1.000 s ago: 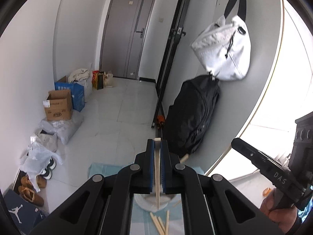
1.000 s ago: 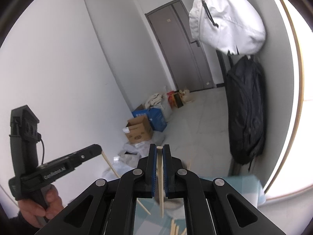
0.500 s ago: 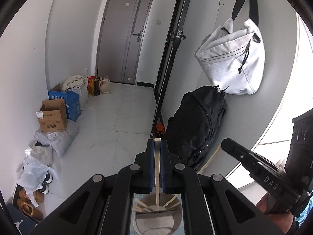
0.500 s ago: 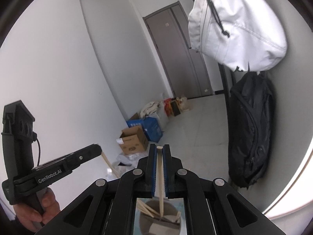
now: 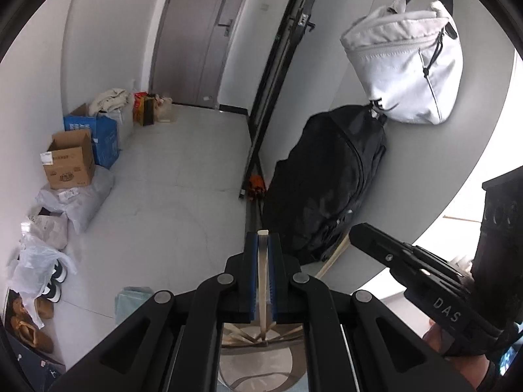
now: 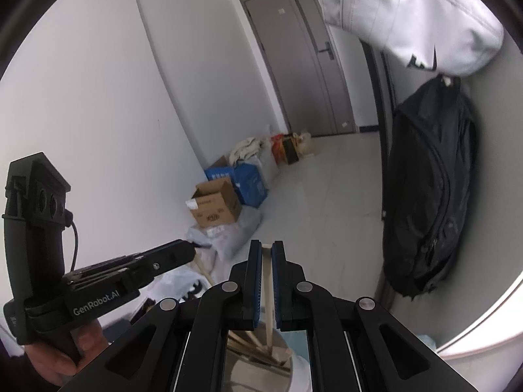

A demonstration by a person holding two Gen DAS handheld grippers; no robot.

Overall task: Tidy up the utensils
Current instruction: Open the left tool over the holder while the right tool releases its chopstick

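In the left wrist view my left gripper (image 5: 262, 240) is shut on a pale wooden chopstick (image 5: 262, 281). The stick hangs down into a round metal cup (image 5: 235, 362) that holds several more chopsticks. To the right, my right gripper (image 5: 356, 238) grips another chopstick (image 5: 331, 259) that slants down towards the same cup. In the right wrist view the right gripper (image 6: 267, 248) is shut on its chopstick (image 6: 268, 287), whose lower end is inside the cup (image 6: 242, 369). My left gripper (image 6: 189, 248) shows at the left, held by a hand.
A black backpack (image 5: 327, 183) leans on the wall ahead, under a hanging white bag (image 5: 408, 65). Cardboard boxes (image 5: 70, 163), plastic bags and shoes (image 5: 29, 323) line the left wall. A light blue cloth (image 5: 130, 297) lies under the cup.
Both grippers moved forward and down, each still holding its chopstick. The loose chopsticks on the cloth left the view, and the cup now sits right under both grippers with the stick ends inside.
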